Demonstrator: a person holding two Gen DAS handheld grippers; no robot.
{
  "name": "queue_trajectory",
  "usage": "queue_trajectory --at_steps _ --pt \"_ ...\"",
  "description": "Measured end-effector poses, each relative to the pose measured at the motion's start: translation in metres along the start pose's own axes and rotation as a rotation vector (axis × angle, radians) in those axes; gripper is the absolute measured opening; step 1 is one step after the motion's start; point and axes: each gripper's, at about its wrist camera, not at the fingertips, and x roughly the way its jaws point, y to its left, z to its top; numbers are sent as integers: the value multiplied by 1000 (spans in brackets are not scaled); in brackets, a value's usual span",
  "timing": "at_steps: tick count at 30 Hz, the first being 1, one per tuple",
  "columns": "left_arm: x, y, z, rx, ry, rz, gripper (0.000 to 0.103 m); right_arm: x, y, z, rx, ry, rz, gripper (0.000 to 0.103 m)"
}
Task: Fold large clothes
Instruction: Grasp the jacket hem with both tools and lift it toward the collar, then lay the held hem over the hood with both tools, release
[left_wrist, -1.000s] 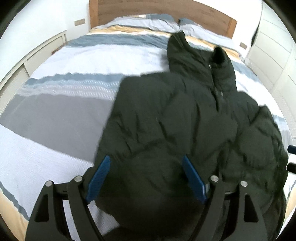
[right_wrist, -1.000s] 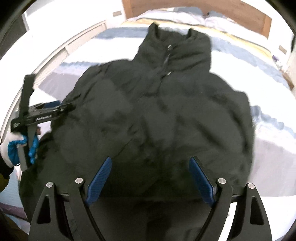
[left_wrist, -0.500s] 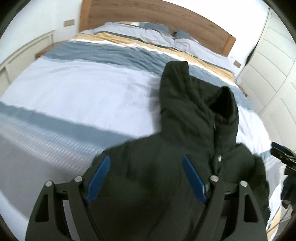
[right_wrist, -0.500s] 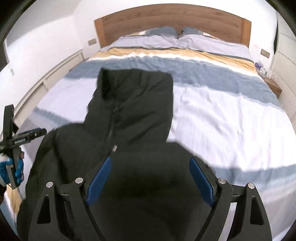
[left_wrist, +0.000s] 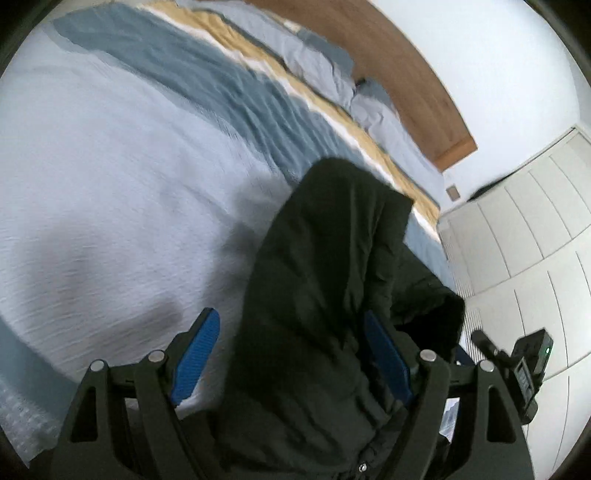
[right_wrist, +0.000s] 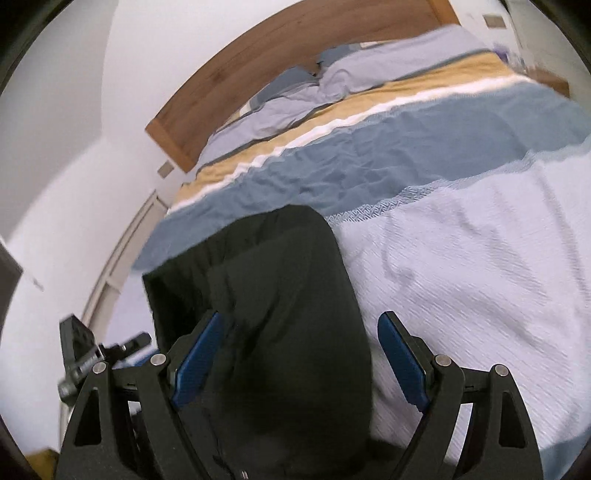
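The dark green padded hooded jacket (left_wrist: 325, 295) is draped on the striped blue-and-white bed (left_wrist: 110, 184), hood toward twelve o'clock, straddled by the wide-open left gripper (left_wrist: 291, 354) and right gripper (right_wrist: 299, 358), seemingly for smoothing before folding.

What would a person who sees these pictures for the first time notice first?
The dark puffy jacket draws the eye first: it fills the lower middle of both views, running between the spread blue fingers of the left gripper and the right gripper. Behind it lies the bed cover in pale, blue and yellow bands, up to a wooden headboard. White wardrobe doors stand at the right of the left wrist view.
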Motion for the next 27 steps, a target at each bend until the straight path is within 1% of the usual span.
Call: queue_trajectory --at_steps 2,5,6,8,10,11,12,13,15,16,17,18,20,23,27 --pt "15 -3 2 7 24 33 80 11 4 4 0 -2 -4 85" --pt "31 -3 5 -28 32 73 80 28 7 10 15 13 9 85" --pt "35 -3 5 -29 41 91 80 32 9 11 9 24 2 85" --pt "47 -6 1 -12 79 162 79 43 14 10 -21 50 -49 85" --pt "57 -8 -3 1 107 220 73 54 16 8 -20 73 -87 85" --pt "61 -8 -4 8 123 237 59 57 16 7 -17 86 -104 84" --pt "67 -9 -7 20 149 255 43 59 16 5 -23 96 -120 75" --pt "71 -10 -9 28 161 264 39 65 17 4 -43 118 -151 67" --pt "76 -17 -13 67 170 281 20 68 19 0 -77 144 -183 32" --pt "77 -21 -14 94 172 294 17 68 20 -2 -100 149 -194 23" --pt "77 -26 -15 124 172 307 12 66 24 -3 -128 150 -206 18" --pt "76 -34 -16 170 168 326 10 62 27 -4 -155 149 -209 14" --pt "72 -43 -21 207 163 342 9 52 34 -4 -192 139 -207 13" --pt "55 -53 -25 219 153 322 8 19 53 -6 -282 117 -181 11" --pt "15 -68 -41 284 120 290 8 -31 77 -21 -426 105 -126 11"
